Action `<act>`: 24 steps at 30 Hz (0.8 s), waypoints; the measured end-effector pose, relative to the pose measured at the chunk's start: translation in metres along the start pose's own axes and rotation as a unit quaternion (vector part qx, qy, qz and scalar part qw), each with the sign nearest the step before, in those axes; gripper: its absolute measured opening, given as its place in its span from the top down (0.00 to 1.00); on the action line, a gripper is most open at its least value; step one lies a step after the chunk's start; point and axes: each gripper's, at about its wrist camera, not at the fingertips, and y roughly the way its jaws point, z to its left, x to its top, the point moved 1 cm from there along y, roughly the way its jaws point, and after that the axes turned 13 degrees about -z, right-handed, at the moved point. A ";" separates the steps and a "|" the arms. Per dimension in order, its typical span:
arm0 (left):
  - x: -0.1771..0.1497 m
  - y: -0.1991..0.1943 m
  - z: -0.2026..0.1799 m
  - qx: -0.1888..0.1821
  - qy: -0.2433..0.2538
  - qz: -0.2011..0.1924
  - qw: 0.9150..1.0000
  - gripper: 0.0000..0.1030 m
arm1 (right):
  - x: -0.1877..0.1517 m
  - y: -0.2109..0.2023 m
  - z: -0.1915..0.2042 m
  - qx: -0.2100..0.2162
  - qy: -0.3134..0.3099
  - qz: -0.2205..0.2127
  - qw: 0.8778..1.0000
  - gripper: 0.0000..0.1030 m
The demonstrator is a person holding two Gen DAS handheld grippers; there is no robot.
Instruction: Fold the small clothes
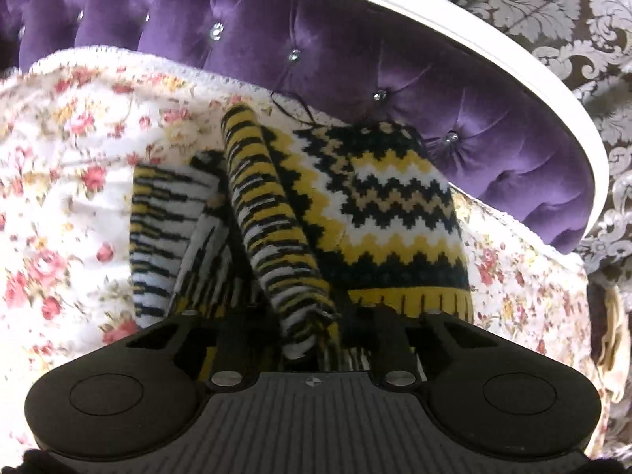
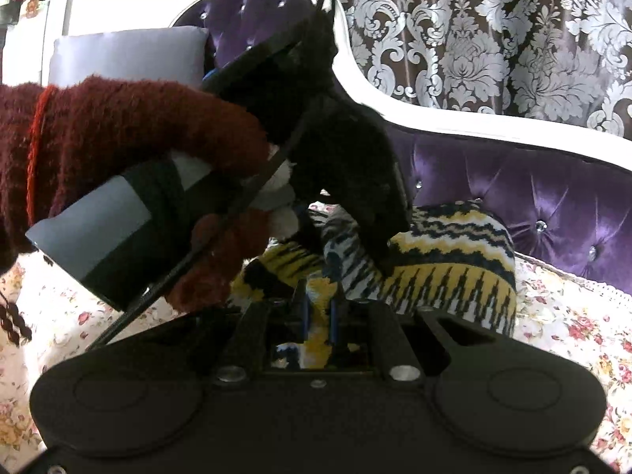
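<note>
A small knitted sweater point(image 1: 395, 213) with yellow, black and white zigzags lies on the floral cover, its hem towards me. A folded sleeve point(image 1: 268, 213) runs down from its top into my left gripper point(image 1: 308, 328); the cloth hides the fingertips, which look shut on it. A second striped part point(image 1: 158, 237) lies to the left. In the right wrist view the sweater point(image 2: 454, 260) sits just ahead. My right gripper point(image 2: 319, 304) is shut on a yellow edge of it between blue pads. The left gripper point(image 2: 381, 256) comes down onto the sleeve from the upper left.
A purple tufted sofa back point(image 1: 316, 47) with a white frame point(image 1: 474, 51) rises behind the sweater. The floral cover point(image 1: 59, 158) spreads left and right. A grey cushion point(image 2: 126, 55) leans at the far left. A hand in a dark red fuzzy sleeve point(image 2: 118, 118) holds the left gripper.
</note>
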 end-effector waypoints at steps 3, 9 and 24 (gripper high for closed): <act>0.010 -0.017 -0.004 -0.006 0.032 -0.016 0.999 0.83 | 0.010 -0.002 0.007 0.001 -0.005 -0.010 1.000 0.84; 0.019 -0.037 0.014 0.004 0.075 -0.022 0.997 0.81 | 0.030 -0.001 0.026 0.027 0.001 -0.034 0.999 0.84; 0.015 -0.051 0.072 0.019 0.016 -0.087 0.996 0.49 | -0.004 -0.024 0.008 0.078 0.076 0.019 0.994 0.37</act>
